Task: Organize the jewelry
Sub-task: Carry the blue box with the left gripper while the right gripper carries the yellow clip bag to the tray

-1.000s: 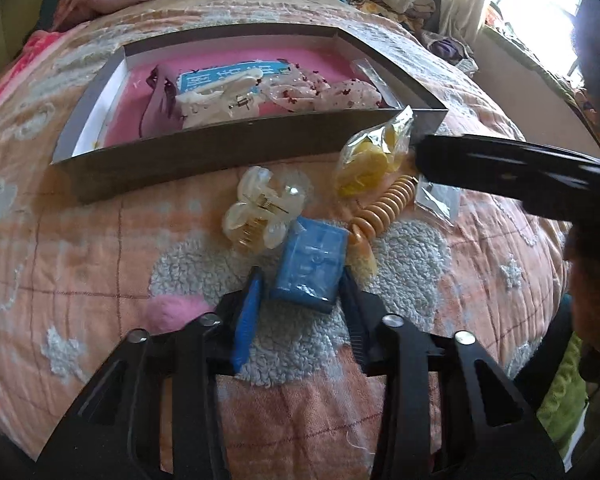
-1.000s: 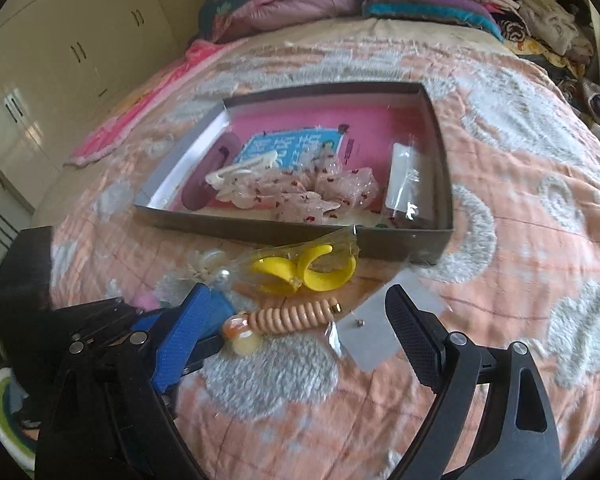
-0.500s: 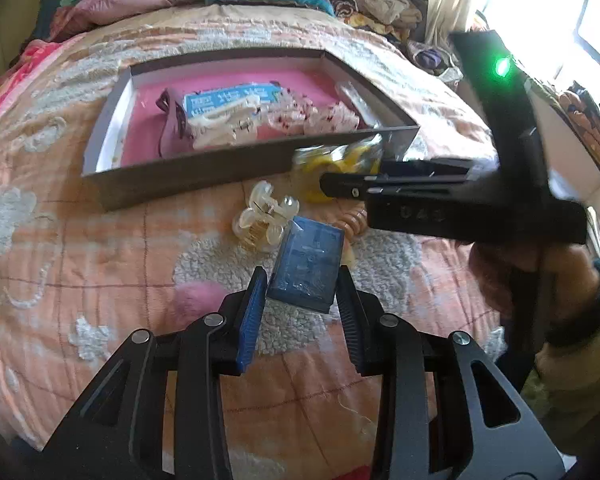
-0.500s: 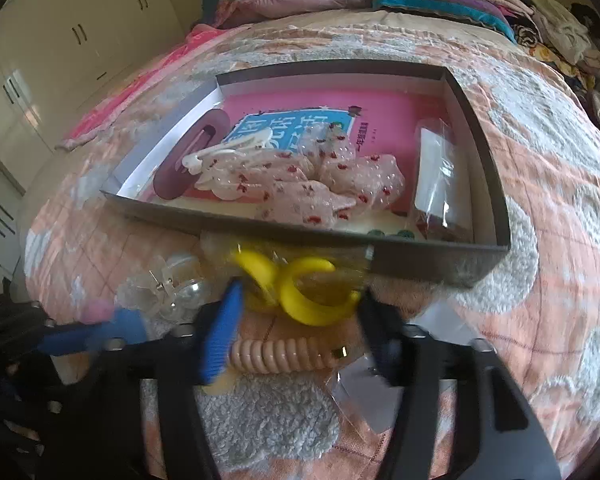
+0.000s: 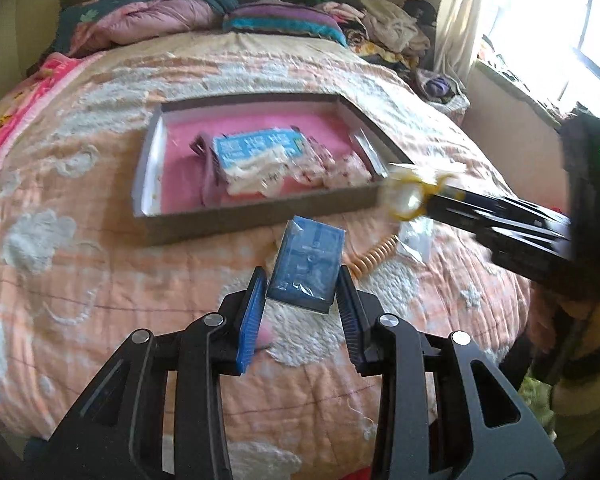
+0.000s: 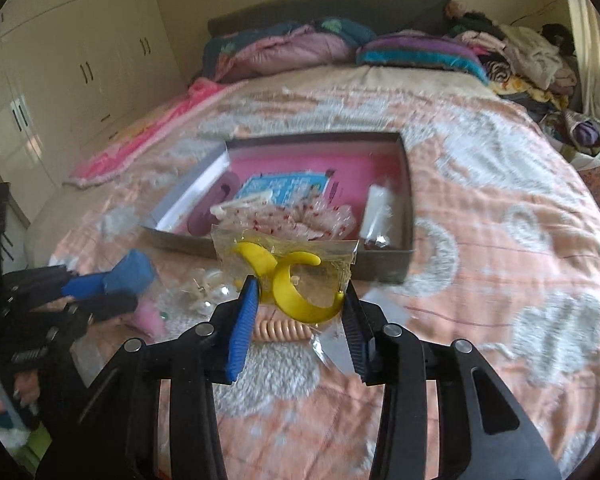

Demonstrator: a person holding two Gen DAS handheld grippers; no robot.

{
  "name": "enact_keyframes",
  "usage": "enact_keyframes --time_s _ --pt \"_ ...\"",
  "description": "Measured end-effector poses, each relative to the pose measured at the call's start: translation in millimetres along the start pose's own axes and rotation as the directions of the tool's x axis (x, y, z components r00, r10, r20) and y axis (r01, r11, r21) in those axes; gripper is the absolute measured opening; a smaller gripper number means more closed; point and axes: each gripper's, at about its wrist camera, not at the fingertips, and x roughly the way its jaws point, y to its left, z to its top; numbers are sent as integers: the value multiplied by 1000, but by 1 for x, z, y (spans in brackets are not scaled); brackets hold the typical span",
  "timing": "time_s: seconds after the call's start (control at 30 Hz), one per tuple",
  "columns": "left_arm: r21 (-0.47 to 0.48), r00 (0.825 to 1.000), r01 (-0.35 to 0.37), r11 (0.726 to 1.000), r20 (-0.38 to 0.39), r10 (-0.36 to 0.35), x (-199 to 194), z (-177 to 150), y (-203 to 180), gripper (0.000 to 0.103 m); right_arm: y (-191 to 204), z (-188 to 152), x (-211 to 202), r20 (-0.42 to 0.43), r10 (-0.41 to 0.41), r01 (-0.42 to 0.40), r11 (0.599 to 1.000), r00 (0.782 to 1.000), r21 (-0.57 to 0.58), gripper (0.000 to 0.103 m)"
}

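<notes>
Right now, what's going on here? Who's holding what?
A person is sorting jewelry on a bed with two handheld grippers. The left gripper is shut on a small blue box, held above the bedspread. The right gripper is shut on a clear bag of yellow crescent earrings, also held up. Both sit just short of the open pink-lined tray, which already holds several packets. A coiled orange hair tie lies on the bedspread.

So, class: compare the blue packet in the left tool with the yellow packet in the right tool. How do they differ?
The blue packet is opaque, boxy and thick; the yellow packet is a clear, flat bag showing two yellow crescent pieces. The left tool grips the blue packet's lower end; the right tool grips the bag's lower part. Both are held above the bedspread.
</notes>
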Motion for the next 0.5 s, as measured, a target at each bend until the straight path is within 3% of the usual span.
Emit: enact_keyframes --time_s 0.3,0.5 --pt "-41 995 -64 997 74 67 -23 28 28 27 -7 18 -60 115 -54 53 999 992 4 39" --pt "-70 989 -92 993 108 99 -29 50 44 27 -16 36 -75 158 -91 90 996 983 15 39"
